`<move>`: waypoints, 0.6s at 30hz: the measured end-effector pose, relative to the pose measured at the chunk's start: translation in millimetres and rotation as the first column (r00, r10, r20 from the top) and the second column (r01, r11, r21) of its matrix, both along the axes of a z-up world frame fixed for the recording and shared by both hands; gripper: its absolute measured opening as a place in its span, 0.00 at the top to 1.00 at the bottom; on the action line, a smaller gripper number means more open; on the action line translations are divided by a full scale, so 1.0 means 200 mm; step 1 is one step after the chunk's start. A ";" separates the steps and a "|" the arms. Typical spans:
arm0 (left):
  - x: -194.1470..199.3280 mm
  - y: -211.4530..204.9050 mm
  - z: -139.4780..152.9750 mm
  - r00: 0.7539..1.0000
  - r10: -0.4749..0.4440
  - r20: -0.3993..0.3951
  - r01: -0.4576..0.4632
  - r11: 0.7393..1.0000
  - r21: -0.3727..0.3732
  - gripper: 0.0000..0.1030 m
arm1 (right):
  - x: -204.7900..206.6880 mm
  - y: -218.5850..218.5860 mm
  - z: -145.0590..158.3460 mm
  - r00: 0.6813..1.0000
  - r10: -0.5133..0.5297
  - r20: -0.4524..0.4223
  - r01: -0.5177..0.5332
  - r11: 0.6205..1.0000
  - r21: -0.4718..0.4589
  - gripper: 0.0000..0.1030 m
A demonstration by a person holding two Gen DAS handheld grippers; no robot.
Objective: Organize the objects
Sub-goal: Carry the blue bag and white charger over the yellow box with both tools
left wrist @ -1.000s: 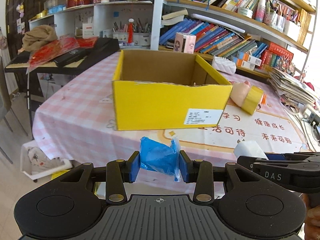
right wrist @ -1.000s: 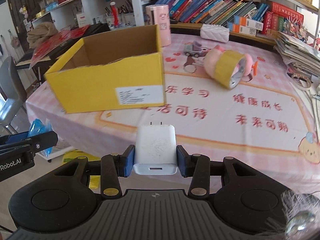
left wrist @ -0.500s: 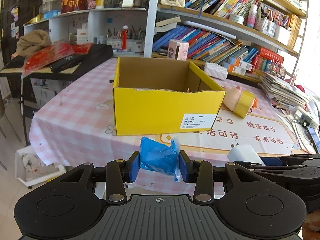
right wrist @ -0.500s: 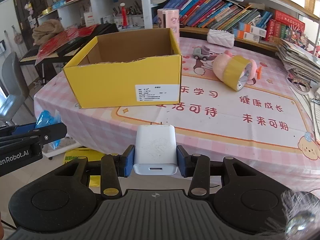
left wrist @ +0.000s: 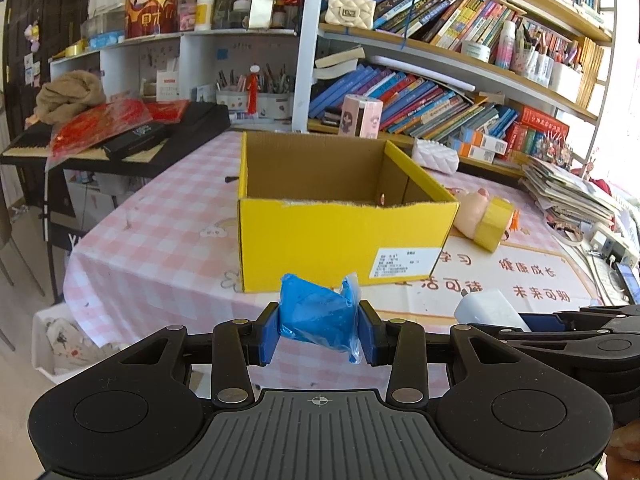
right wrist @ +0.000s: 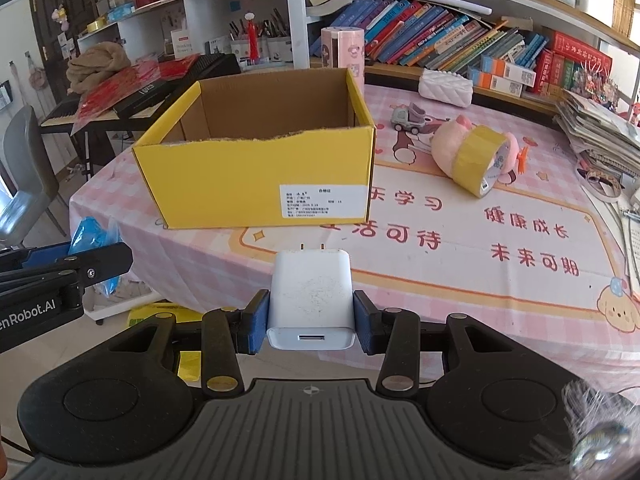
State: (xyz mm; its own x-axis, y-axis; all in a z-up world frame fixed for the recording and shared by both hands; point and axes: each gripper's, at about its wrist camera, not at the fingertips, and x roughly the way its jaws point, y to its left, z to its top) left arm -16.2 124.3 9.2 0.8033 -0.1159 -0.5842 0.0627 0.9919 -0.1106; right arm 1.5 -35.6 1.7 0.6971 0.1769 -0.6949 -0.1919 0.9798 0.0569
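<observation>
One yellow cardboard box stands open-topped on the table, near its front edge; as much of its brown inside as shows holds nothing, though the floor behind the near wall is hidden. Right of the box, one roll of yellow tape leans against one pink plush toy, with one small toy truck behind them and bare printed cloth in front. Both grippers hang in front of the box, off the table's near edge. Left gripper: jaws clamped on one blue plastic packet, level with the box's left half. Right gripper: jaws clamped on one white charger plug, prongs pointing toward the box's right corner.
</observation>
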 end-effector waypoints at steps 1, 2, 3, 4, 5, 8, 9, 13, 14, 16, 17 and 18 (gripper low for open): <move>0.01 0.00 0.01 1.000 -0.002 0.005 0.002 1.000 0.003 0.63 | 0.01 0.00 0.01 1.000 0.002 0.004 -0.002 1.000 -0.001 0.60; 0.01 0.00 0.02 1.000 -0.003 0.011 0.003 1.000 0.006 0.63 | 0.01 0.01 0.02 1.000 0.004 0.008 -0.004 1.000 -0.002 0.60; 0.02 0.00 0.02 1.000 -0.005 0.019 0.005 1.000 0.009 0.63 | 0.02 0.01 0.02 1.000 0.008 0.013 -0.008 1.000 -0.003 0.60; 0.03 0.00 0.04 1.000 -0.006 0.027 0.006 1.000 0.013 0.63 | 0.03 0.02 0.03 1.000 0.012 0.018 -0.012 1.000 -0.005 0.60; 0.04 0.00 0.04 0.999 -0.007 0.034 0.007 1.000 0.016 0.63 | 0.04 0.02 0.04 1.000 0.015 0.023 -0.015 1.000 -0.006 0.60; 0.08 -0.01 0.08 0.998 -0.010 0.057 0.009 1.000 0.029 0.63 | 0.09 0.03 0.08 0.999 0.028 0.038 -0.028 1.000 -0.005 0.60; 0.10 -0.01 0.09 0.998 -0.010 0.064 0.008 0.999 0.033 0.63 | 0.11 0.04 0.09 0.998 0.032 0.044 -0.032 0.999 -0.003 0.60; 0.20 -0.02 0.13 0.995 0.001 0.099 -0.005 0.999 0.047 0.63 | 0.21 0.04 0.16 0.996 0.043 0.083 -0.044 0.999 0.009 0.60; 0.22 -0.02 0.14 0.994 0.005 0.106 -0.011 0.999 0.049 0.63 | 0.25 0.05 0.18 0.994 0.045 0.097 -0.047 0.999 0.011 0.60; 0.29 -0.02 0.16 0.993 0.018 0.118 -0.025 0.998 0.050 0.63 | 0.32 0.05 0.21 0.991 0.053 0.121 -0.055 0.998 0.012 0.60; 0.32 -0.02 0.16 0.992 0.025 0.122 -0.032 0.998 0.050 0.63 | 0.37 0.06 0.23 0.989 0.061 0.138 -0.063 0.998 0.009 0.60; 0.35 -0.02 0.17 0.992 0.033 0.123 -0.039 0.998 0.049 0.63 | 0.41 0.06 0.24 0.986 0.068 0.149 -0.069 0.998 0.004 0.60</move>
State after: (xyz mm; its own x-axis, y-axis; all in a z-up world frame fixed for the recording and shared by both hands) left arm 54.4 120.0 42.3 0.8722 -0.0580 -0.4857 0.0368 0.9979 -0.0531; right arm 83.3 -23.1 49.5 0.7786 0.2340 -0.5822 -0.2656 0.9635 0.0320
